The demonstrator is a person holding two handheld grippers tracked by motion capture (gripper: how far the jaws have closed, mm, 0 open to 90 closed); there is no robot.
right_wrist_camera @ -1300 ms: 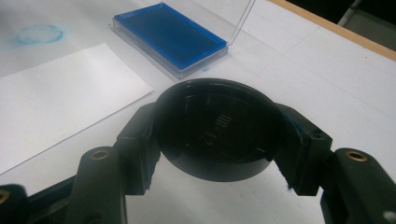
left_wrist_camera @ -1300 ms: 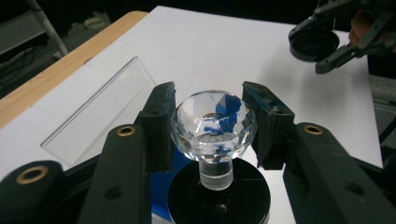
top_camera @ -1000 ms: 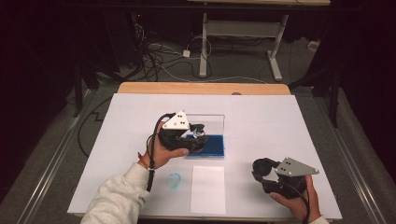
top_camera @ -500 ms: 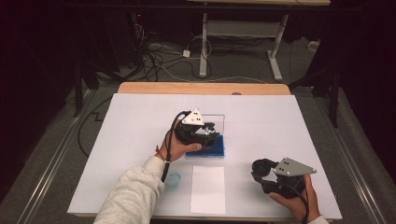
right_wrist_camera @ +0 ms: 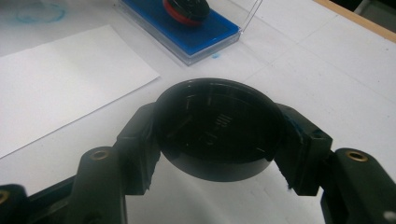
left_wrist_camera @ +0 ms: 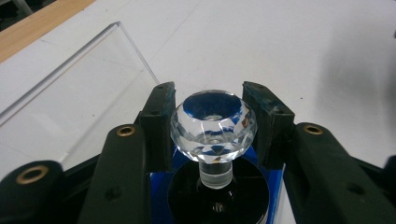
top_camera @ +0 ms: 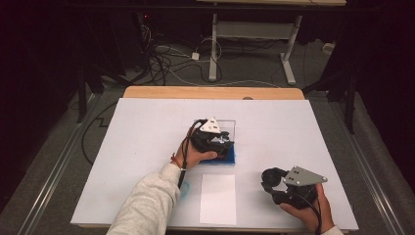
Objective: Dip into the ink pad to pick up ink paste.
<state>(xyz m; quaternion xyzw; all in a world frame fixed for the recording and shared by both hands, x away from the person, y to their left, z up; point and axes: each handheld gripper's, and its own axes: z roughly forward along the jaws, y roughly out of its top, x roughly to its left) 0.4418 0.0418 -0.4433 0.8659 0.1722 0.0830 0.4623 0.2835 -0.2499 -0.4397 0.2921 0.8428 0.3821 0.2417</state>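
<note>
Centrally on the tabletop, left claw (left_wrist_camera: 212, 100) clamps a crystal knob (left_wrist_camera: 213, 126); right claw (right_wrist_camera: 217, 135) clamps a black lid (right_wrist_camera: 217, 128) near the front-right corner.

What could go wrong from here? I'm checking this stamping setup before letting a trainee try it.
The left gripper clamps the faceted crystal knob of the stamp by its rounded sides; it could slip or twist out. The stamp hangs over the blue ink pad beside the upright clear lid, which a jaw might knock. The right gripper pinches the round black cap by its edge; it may pop loose.
</note>
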